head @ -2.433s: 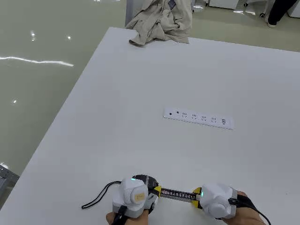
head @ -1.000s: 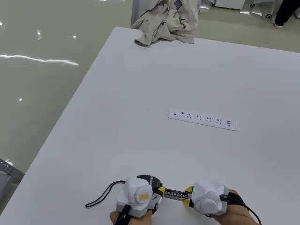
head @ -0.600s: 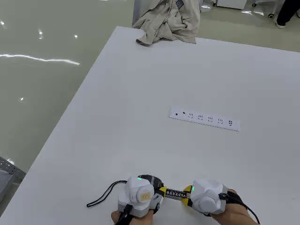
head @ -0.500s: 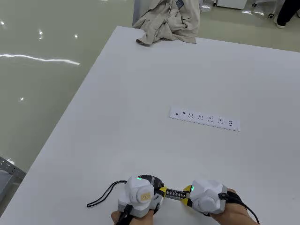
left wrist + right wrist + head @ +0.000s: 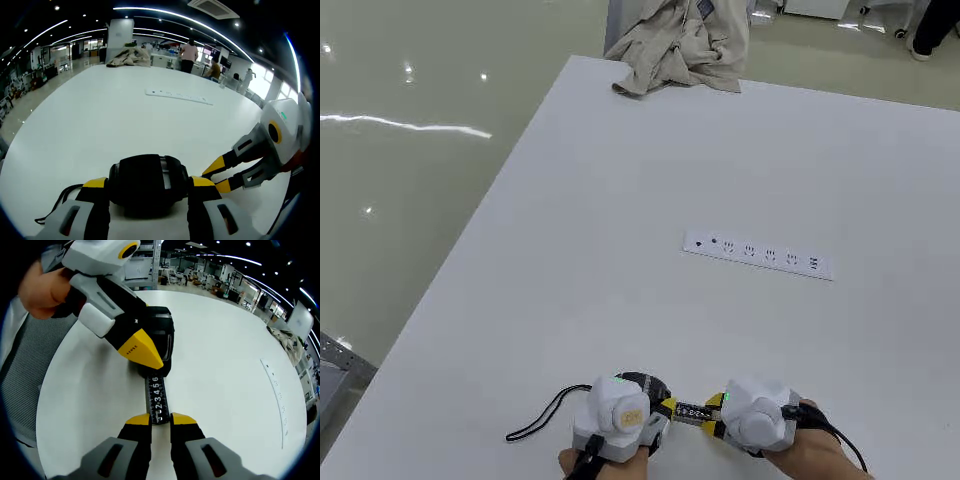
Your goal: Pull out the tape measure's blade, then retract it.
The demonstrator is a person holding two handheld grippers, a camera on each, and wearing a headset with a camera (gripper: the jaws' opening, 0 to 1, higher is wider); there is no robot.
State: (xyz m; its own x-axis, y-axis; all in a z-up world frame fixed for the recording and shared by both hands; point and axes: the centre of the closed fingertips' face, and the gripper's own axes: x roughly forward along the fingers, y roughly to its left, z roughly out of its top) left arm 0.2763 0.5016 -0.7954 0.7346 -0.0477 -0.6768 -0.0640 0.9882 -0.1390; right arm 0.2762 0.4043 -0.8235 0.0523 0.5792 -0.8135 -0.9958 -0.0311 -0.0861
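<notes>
1. Head view: at the near edge of the white surface [image 5: 620,200], a person holds two hand-held grippers close together, their yellow tips facing each other.
2. The left hand-held gripper [image 5: 148,182] is clamped around the black case of the tape measure [image 5: 150,170], with one yellow-tipped jaw on each side. The case sits on the surface.
3. The right hand-held gripper [image 5: 160,419] has its jaws drawn in to a slim gap and pinches the free end of the blade [image 5: 156,392].
4. A short length of blade is out, running straight from the mouth of the case to the right jaws. In the right gripper view its numbers read up to 6.
5. A thin black strap [image 5: 535,425] trails from the case across the surface, off to the left in the head view.
6. A white power strip [image 5: 758,255] lies flat farther up the surface, well apart from the tape measure.
7. A beige garment [image 5: 680,45] is heaped at the far edge of the surface.
</notes>
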